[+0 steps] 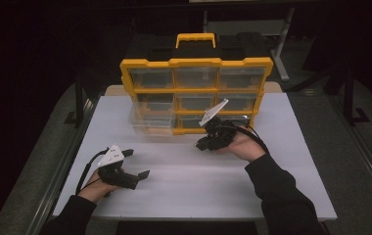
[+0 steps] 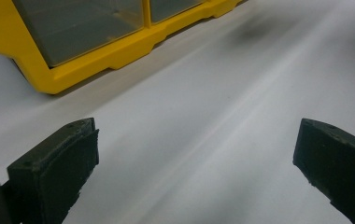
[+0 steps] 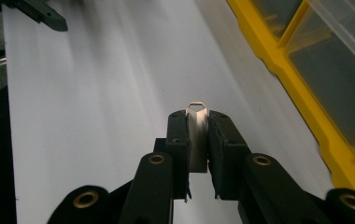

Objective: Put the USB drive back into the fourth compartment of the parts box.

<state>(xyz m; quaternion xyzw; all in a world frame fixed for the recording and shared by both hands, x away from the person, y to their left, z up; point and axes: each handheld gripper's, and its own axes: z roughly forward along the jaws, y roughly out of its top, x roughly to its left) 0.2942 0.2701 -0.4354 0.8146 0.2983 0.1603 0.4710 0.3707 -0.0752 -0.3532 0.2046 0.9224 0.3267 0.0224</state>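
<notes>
Presently, a small pale metal clip (image 3: 197, 135) is being pinched between the narrow jaws of the right tool (image 3: 197, 122), above the worktop (image 1: 189, 181), nr the yellow drawer cabinet (image 1: 196, 62), presumably for stowing. Left tool (image 1: 136, 163) is being rested wide, empty.

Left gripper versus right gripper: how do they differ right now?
The left gripper has its jaws spread wide with only bare table between them; the right gripper is closed on a small metal clip. In the high view the left one sits near the table's front left, the right one close to the yellow drawer cabinet. Both have black jaws.
</notes>
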